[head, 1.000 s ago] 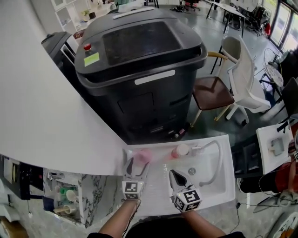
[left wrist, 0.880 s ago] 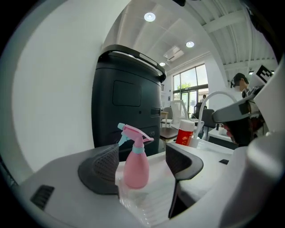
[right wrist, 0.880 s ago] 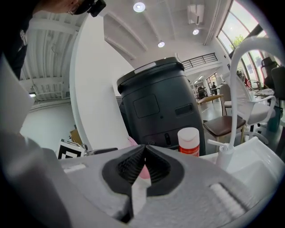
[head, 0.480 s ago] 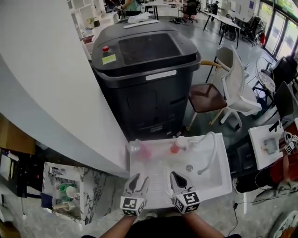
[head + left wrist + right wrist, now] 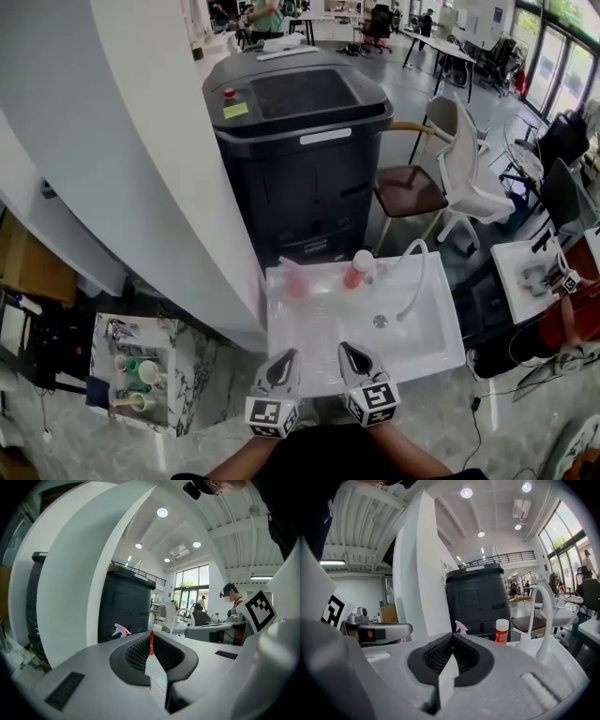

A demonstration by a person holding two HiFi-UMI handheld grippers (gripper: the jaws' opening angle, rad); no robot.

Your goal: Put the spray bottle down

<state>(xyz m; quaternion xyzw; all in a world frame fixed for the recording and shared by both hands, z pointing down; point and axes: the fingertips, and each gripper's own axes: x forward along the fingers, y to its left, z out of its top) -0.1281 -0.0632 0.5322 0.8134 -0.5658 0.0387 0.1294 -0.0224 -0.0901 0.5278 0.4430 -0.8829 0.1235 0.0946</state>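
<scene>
Both tools are back at the near edge of the counter [image 5: 309,323], the white one with the sink, and well apart from the spray bottle [image 5: 293,278].

- Spray bottle: pink, standing by itself at the back left corner of the counter, near the white pillar [image 5: 169,187]. It seems upright, since the left gripper view shows the trigger head [image 5: 121,630] on top. Nothing touches it.
- Left tool [image 5: 286,361]: a second ago it is up beside the bottle with its jaws spread. Now it is pulled back toward the person, and the jaws have just been closing. In its own view they meet tip to tip with nothing between them.
- Right tool [image 5: 352,354]: also drawn back from the middle of the counter. Its jaws are together and empty.
- Red bottle [image 5: 354,272] with a white cap: behind the basin, beside the tap [image 5: 412,281], and seemingly in the same spot.
- The view also takes in more of the room now. More of the black machine [image 5: 300,141] behind the counter is visible.

Judgement: the bottle is released and parked, so the task looks finished. The pull-back and the closing of the jaws read as a retreat, not a fresh approach. I see no need for a further move at the bottle, and it shows no lean or wobble that I can make out.
</scene>
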